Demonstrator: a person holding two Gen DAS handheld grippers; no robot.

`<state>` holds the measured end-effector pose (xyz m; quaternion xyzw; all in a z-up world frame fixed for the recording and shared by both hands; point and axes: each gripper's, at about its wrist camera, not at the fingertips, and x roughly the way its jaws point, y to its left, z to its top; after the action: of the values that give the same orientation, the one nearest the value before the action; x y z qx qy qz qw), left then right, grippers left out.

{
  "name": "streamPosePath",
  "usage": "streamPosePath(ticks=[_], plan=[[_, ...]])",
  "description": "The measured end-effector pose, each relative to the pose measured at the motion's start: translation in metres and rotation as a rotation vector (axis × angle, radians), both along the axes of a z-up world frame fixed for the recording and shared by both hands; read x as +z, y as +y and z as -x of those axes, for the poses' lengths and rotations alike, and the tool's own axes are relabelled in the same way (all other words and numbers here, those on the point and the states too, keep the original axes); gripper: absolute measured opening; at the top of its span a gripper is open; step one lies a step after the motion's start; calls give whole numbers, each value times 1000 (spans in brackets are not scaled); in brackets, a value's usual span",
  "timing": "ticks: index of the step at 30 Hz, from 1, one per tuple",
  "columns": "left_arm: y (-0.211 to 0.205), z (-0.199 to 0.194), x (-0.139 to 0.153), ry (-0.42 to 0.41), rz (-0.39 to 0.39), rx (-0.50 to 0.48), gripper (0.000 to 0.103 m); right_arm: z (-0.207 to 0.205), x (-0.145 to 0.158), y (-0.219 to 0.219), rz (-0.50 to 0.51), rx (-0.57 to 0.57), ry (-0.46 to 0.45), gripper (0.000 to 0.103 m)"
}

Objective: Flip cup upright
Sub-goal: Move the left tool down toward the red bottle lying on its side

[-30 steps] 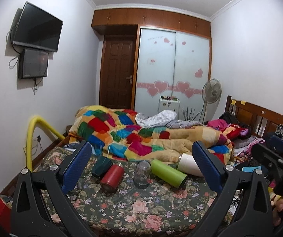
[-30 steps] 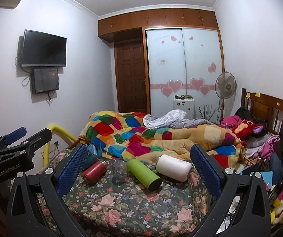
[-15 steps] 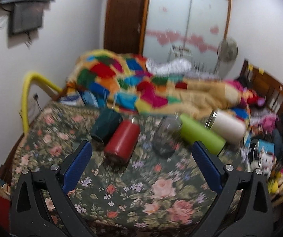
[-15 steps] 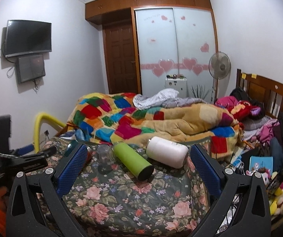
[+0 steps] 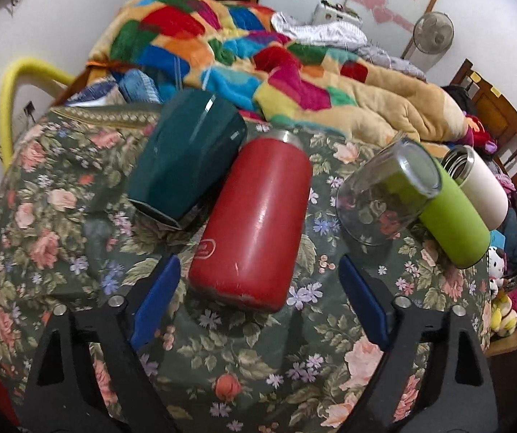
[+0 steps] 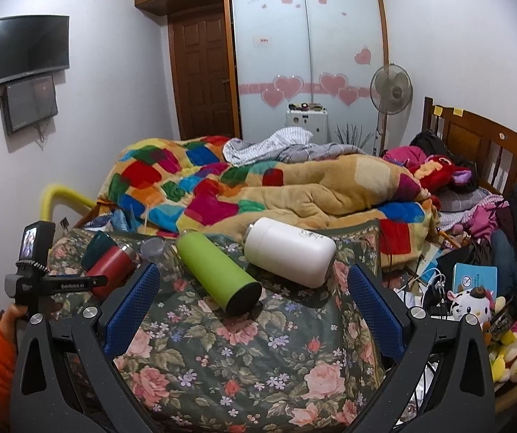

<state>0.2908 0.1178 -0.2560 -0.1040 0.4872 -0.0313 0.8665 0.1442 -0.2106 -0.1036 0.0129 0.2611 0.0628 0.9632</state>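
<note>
Floral green bedcover [image 5: 265, 379], rose-patterned, fills the lower half of both views and carries all the drinkware. Patchwork blanket [image 5: 244, 43], multicoloured with a tan underside, heaped across the upper middle of the left wrist view, behind the cups.

Red flask [image 5: 255, 220]: metal-necked, lying on its side at frame centre in the left wrist view, base toward the camera, neck pointing away. It lies just ahead of the gap between the blue fingers.

Dark teal cup [image 5: 186, 158]: on its side at centre left, touching the red flask's left flank, open mouth toward the lower left.

Lime green bottle [image 5: 453, 223]: on its side at centre right, dark base toward the camera in the right wrist view [image 6: 218, 274].

White flask [image 5: 478, 187]: on its side at the right edge, just beside the green bottle, threaded steel mouth showing.

Clear glass tumbler [image 5: 388, 191]: tilted, mouth down on the cover, thick base uppermost, leaning against the green bottle.

Left gripper [image 5: 258, 306]: fingers spread wide, holding nothing, lower centre, close to the red flask's base.

Right gripper [image 6: 255, 306]: fingers spread wide, empty, lower centre of its view, short of the green bottle and white flask.
</note>
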Motion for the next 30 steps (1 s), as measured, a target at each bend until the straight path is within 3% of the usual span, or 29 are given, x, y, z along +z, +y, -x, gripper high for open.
streamPosePath(ticks=[7, 13, 22, 25, 30], plan=[[-3, -17, -9, 57, 35, -27, 85, -8, -8, 5, 20, 12, 27, 103], [-12, -33, -16, 98, 68, -68, 77, -14, -14, 10, 26, 25, 41, 103], [-30, -59, -28, 115, -17, -81, 71, -17, -17, 14, 39, 34, 51, 103], [-30, -58, -28, 101, -55, -70, 63, -17, -18, 13, 36, 33, 55, 103], [-32, -49, -29, 90, -69, -50, 61, -16, -19, 13, 33, 36, 61, 103]])
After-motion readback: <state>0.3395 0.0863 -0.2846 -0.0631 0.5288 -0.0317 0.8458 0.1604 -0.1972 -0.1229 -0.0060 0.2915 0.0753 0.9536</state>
